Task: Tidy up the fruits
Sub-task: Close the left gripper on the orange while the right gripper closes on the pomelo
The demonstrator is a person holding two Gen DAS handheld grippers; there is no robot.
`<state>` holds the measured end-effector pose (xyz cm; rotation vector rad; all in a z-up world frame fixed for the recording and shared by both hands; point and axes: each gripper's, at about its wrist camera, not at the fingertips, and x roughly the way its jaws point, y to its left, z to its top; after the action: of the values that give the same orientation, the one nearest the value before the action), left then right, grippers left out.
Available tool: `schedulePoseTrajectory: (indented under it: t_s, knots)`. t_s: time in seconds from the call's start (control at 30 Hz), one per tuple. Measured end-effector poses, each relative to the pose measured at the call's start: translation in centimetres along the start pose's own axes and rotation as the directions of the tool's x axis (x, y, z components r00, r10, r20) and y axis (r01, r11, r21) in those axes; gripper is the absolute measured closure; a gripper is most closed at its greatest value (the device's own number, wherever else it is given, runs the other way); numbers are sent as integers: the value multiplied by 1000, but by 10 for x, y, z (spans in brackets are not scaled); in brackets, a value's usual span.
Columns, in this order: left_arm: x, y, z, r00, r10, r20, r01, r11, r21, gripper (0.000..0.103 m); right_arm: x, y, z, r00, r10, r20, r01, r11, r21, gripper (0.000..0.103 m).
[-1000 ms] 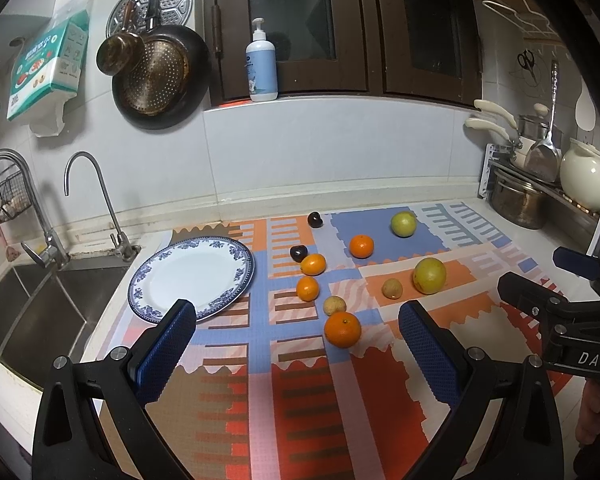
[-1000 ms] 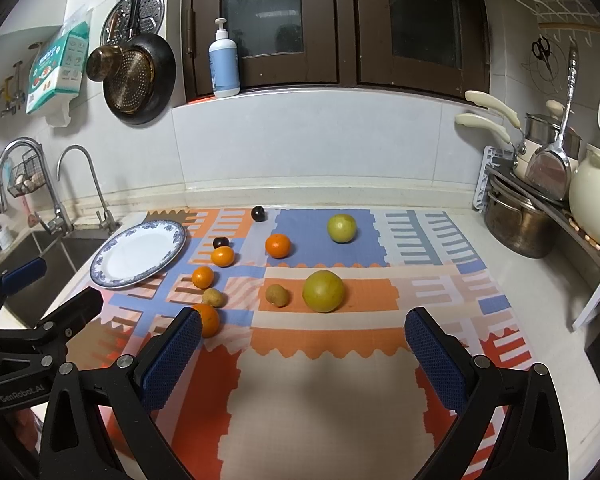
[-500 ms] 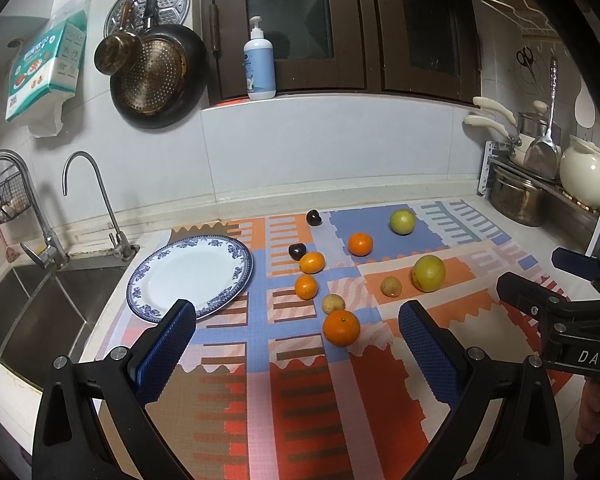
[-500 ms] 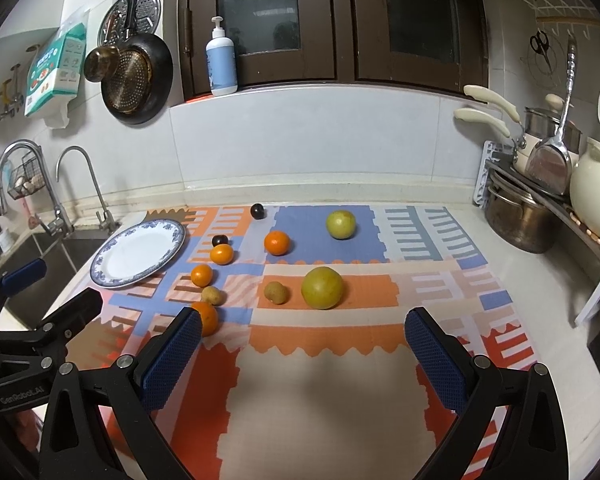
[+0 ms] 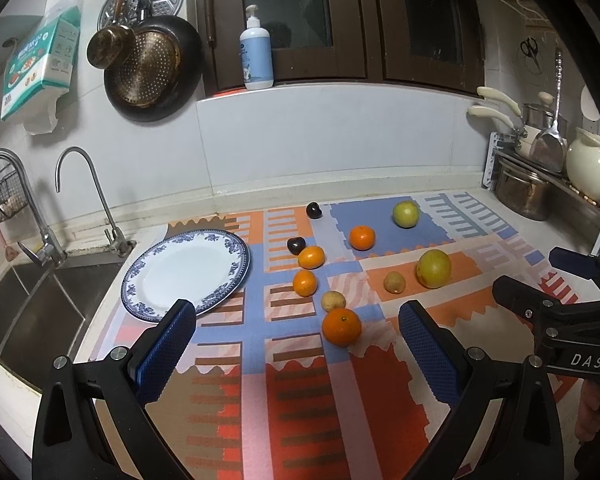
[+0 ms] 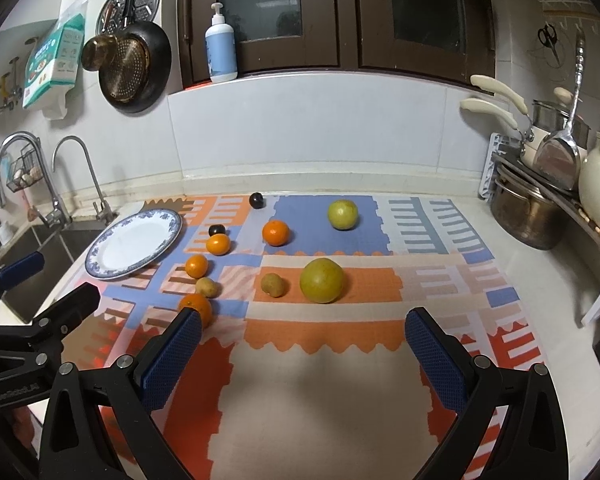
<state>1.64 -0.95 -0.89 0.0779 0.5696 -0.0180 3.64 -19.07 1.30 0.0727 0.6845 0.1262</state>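
hovering low over the patterned mat (image 5: 256,320), the left claw (image 5: 298,344) gapes wide and empty, and the right claw (image 6: 302,346) beside it does the same. nothing sits on the blue-rimmed plate (image 5: 236,276) at ten o'clock on the tabletop. the fruits lie loose at twelve: the nearest orange (image 5: 341,327) just ahead of the left claw, a small brown fruit (image 5: 333,300) touching behind it, a big green one (image 6: 321,280) at one o'clock. the orange looks firm, light and prone to rolling; i'd pinch it across its widest middle, gently.
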Motion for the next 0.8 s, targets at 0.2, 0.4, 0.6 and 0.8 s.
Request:
schedulePoseTrajectory:
  t_s: [0.2,0.4,0.6,0.8]
  knots:
    - [21,-11,-1,999,4,-45,-4,1000,-4,0,21,-10,6,1000,3,-26,-4,1000,-23,1]
    - [48,-26,-8,995,1,-96,-1,1000,4,0,51,-23,8,997,31,-65,-36,997,-71,1]
    - [74,-33,-14,989,-17,-147,16,1000,-11,0,85,-31,9,991,81,-111,-90,993,-77,3]
    - [99,-34,-18,981,-20,-193,16,1000,-19,7,116,-35,8,982,97,-161,-111,990,-82,9]
